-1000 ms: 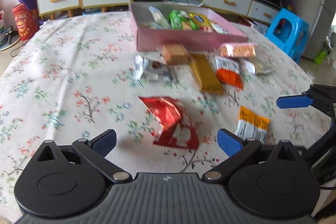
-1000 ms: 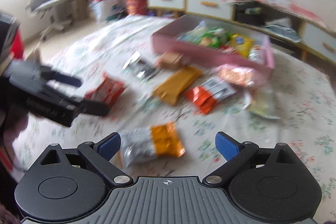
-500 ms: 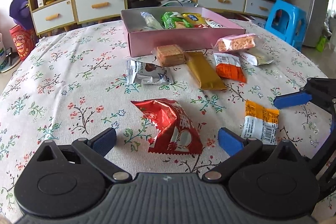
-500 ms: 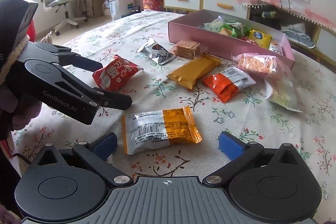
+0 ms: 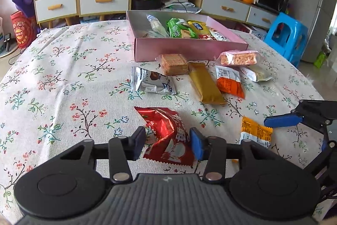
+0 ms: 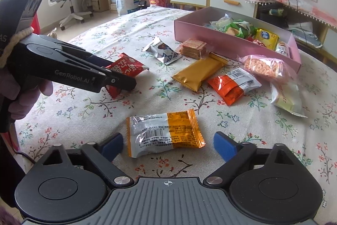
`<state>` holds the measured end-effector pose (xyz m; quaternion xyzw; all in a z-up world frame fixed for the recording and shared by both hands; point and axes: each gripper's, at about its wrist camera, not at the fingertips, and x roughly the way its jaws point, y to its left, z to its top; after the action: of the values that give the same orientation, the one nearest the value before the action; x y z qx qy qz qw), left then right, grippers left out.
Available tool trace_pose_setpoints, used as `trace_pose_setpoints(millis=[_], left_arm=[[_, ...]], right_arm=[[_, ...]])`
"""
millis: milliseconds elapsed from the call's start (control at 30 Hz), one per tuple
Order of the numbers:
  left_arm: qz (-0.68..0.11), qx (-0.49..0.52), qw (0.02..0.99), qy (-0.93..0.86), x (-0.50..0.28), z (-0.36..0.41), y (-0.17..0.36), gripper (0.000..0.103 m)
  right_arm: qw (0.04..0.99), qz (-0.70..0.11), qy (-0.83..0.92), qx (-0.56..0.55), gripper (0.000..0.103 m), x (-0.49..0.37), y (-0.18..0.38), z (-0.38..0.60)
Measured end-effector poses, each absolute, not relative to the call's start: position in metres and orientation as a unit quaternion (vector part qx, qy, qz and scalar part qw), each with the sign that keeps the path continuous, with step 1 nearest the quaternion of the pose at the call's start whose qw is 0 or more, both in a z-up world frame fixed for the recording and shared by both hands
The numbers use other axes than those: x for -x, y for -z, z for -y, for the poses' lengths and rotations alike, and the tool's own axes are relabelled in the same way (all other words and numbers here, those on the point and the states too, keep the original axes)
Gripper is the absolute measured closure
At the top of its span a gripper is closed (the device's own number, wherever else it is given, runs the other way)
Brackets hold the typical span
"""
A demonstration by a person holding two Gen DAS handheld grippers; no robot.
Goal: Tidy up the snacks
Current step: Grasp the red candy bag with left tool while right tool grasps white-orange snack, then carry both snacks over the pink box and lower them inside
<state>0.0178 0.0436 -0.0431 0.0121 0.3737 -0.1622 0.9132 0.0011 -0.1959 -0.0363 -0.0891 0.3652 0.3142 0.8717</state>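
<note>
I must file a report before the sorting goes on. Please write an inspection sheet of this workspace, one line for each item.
Surface: round table under a floral tablecloth, wrinkled.
Job's things: pink box open, several snacks inside; loose on the cloth are a red packet, orange-and-silver packet, gold bar, silver packet, cracker stack and others.
Clutter: nothing seen on the table besides snacks.
Grippers: left tongs closed in around the red packet, contact unclear; right tongs open, astride the orange-and-silver packet.
Cables: wall cords behind the table.
Surroundings: cabinets, fan, office chair, blue stool.
</note>
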Motion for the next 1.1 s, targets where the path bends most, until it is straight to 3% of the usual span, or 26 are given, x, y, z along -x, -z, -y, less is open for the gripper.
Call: trace_pose_setpoints(millis=[167, 367, 1100], left_arm=[[-0.376, -0.015, 0.912, 0.16, -0.018, -0.042, 0.042, 0.066], [-0.38, -0.009, 0.911, 0.159, -0.019, -0.042, 0.039, 0.068], [-0.388, 0.027, 0.907, 0.16, -0.037, -0.045, 0.013, 0.07]], right_arm=[[0.873, -0.361, -0.318, 0.088, 0.028, 0.0, 0.033, 0.196], [0.875, -0.354, -0.317, 0.094, 0.035, 0.001, 0.031, 0.194], [0.891, -0.354, -0.285, 0.026, 0.037, -0.028, 0.001, 0.207]])
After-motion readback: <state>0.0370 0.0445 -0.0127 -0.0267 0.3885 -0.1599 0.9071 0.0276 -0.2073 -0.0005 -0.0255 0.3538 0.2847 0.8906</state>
